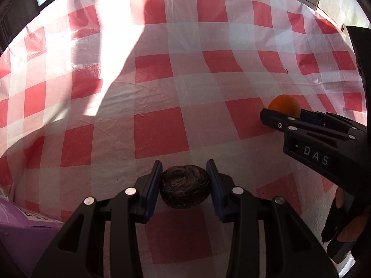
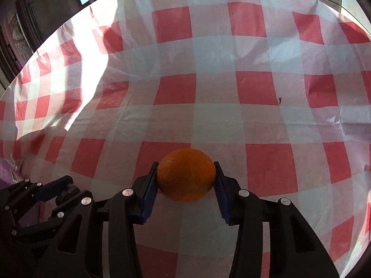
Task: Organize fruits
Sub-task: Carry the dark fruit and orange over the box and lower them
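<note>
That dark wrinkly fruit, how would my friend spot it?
Look over the red-and-white checked tablecloth. Nearest the camera, the left gripper is shut on a dark wrinkly fruit. It is brown-black and creased, unlike the smooth orange in the right gripper.

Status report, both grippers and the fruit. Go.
Left gripper shut on dark wrinkled fruit. Right gripper shut on orange. Both over checkered tablecloth; purple item at left; nothing blocking ahead.
</note>
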Demonstrator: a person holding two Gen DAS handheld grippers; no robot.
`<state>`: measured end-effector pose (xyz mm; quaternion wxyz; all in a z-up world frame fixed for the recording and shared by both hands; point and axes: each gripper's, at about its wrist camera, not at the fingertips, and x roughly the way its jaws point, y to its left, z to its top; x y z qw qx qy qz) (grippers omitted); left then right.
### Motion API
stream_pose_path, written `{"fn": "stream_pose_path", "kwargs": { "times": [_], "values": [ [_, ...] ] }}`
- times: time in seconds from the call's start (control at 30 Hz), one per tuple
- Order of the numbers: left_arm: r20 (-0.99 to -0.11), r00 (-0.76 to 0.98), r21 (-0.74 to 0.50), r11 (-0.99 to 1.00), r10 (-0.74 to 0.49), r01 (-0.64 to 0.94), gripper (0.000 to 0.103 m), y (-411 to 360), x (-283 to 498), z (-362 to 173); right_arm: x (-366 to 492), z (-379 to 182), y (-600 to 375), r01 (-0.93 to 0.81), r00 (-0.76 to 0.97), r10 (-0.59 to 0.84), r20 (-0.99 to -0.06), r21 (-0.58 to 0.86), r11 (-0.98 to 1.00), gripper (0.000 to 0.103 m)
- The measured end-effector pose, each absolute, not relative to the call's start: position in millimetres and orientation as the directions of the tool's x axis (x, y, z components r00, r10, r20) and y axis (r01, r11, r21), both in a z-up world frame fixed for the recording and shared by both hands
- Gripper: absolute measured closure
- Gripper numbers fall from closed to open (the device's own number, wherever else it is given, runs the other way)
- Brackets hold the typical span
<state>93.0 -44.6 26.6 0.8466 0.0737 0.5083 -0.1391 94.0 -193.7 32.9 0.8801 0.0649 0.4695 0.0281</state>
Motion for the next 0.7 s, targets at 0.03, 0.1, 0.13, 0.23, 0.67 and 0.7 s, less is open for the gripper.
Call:
{"fn": "stream_pose_path", "kwargs": {
  "times": [0.03, 0.1, 0.13, 0.23, 0.67, 0.7],
  "values": [
    [-0.883, 0.437, -0.023, 0.947, -0.169, 0.32, 0.064, -44.6, 87.8, 26.8, 87.2, 35.5, -198.2, 0.015, 0.552, 0.103, -0.827, 0.134, 0.991, 0.059],
    [-0.889, 0.416, -0.038, 0.938, -0.189, 0.346, 0.064, -58.3, 64.3, 33.2, 70.0, 35.1, -198.7, 0.016, 0.54, 0.089, -0.837, 0.116, 0.993, 0.059],
    [-0.892, 0.408, -0.04, 0.933, -0.195, 0.359, 0.064, -56.7, 58.6, 32.7, 59.8, 34.9, -197.9, 0.017, 0.537, 0.079, -0.84, 0.105, 0.994, 0.059],
    [-0.898, 0.386, -0.052, 0.922, -0.212, 0.384, 0.064, -51.7, 38.8, 36.2, 31.6, 37.1, -200.1, 0.031, 0.523, 0.057, -0.851, 0.086, 0.996, 0.059],
    [-0.868, 0.358, -0.12, 0.844, -0.345, 0.522, 0.064, -33.2, -32.2, 83.6, -49.6, 74.7, -164.2, 0.103, 0.543, 0.025, -0.839, 0.096, 0.99, 0.059],
    [-0.863, 0.359, -0.125, 0.838, -0.356, 0.531, 0.064, -31.0, -36.0, 87.5, -54.6, 76.7, -161.4, 0.112, 0.544, 0.02, -0.839, 0.096, 0.989, 0.059]
  ]
}}
